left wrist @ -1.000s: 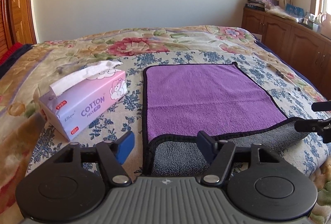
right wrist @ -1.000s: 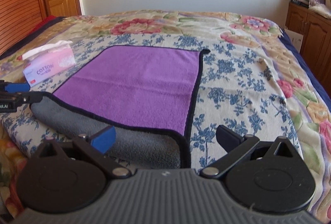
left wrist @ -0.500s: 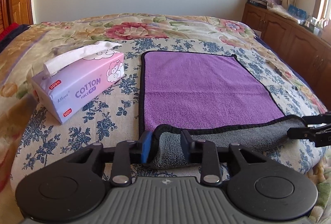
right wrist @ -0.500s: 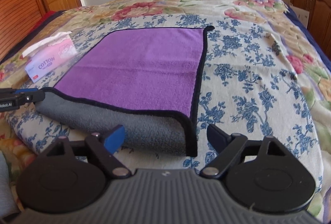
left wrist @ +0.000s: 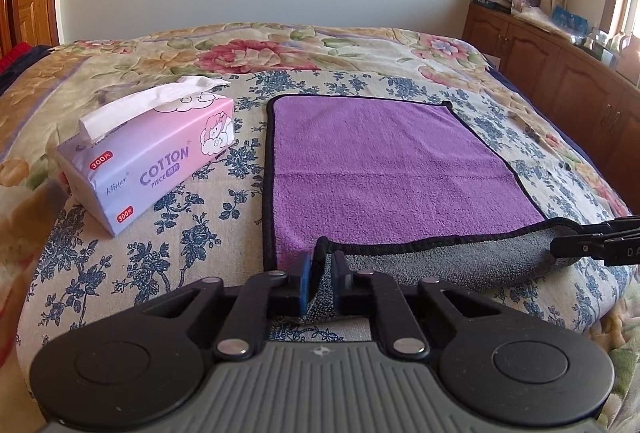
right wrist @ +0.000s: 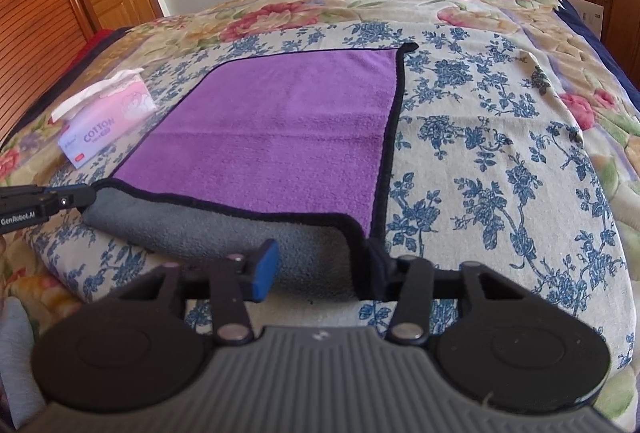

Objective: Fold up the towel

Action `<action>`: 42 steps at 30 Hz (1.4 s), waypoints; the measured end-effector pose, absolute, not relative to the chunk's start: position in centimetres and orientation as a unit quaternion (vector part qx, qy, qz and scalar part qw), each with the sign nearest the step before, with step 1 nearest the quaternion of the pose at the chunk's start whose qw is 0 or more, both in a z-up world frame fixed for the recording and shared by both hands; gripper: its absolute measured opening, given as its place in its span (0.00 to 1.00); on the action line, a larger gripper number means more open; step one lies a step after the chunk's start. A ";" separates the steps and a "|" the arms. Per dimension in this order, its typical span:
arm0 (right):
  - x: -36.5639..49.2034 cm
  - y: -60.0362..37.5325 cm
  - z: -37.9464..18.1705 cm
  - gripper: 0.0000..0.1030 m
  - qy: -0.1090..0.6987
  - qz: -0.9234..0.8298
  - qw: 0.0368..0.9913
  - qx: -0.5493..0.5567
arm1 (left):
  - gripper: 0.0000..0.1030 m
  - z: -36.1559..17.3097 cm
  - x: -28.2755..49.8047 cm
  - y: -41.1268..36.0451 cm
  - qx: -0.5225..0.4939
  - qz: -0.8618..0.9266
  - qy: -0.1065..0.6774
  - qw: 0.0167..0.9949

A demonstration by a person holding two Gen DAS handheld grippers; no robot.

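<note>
I have one towel to fold, purple side up, lying flat on the bed near its near edge, with its closest hem rolled back so the grey underside shows. That curl is there because both near corners are already being lifted off the bedspread.

My left hand-held gripper is clenched on the near left corner of the towel, the black binding pinched upright between the blue pad and the dark one. My right hand-held gripper sits at the near right corner; its fingers stand apart with the grey roll between them and the corner bunched against the right finger, so I judge it not closed yet. Holding both corners of the same hem should let me carry that edge over evenly toward the far edge of the bed.

Counted: one towel, two hand-held grippers, one pack of cotton tissues lying left of the towel, clear of the fold path.
</note>
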State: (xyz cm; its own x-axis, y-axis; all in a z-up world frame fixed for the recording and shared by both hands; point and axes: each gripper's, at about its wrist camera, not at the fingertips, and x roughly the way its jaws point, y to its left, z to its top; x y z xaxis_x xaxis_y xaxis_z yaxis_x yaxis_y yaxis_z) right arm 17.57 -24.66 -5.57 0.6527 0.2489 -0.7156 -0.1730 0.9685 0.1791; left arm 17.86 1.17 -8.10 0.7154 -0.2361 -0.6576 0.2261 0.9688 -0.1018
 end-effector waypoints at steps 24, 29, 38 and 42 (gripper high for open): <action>17.3 -24.9 -3.6 0.04 0.371 0.129 0.919 0.018 | 0.05 -6.5 16.8 1.0 -0.010 -0.137 0.319 0.938; 17.5 -24.6 -2.9 0.04 0.365 0.136 0.921 0.003 | 0.05 -5.9 16.7 1.0 -0.014 -0.139 0.311 0.940; 18.6 -24.0 -2.4 0.04 0.366 0.153 0.917 -0.047 | 0.05 -5.2 16.9 0.6 -0.015 -0.141 0.301 0.943; 18.8 -23.8 -2.5 0.04 0.364 0.165 0.913 -0.083 | 0.05 -4.8 17.1 0.4 -0.013 -0.144 0.299 0.943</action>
State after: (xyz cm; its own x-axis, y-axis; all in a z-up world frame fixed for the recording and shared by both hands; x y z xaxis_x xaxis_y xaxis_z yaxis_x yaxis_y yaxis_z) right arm 18.77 -23.76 -2.47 0.6807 0.2400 -0.6921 -0.3607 0.9321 -0.0316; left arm 17.10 0.41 -4.79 0.7794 -0.2784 -0.5613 0.2634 0.9584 -0.1097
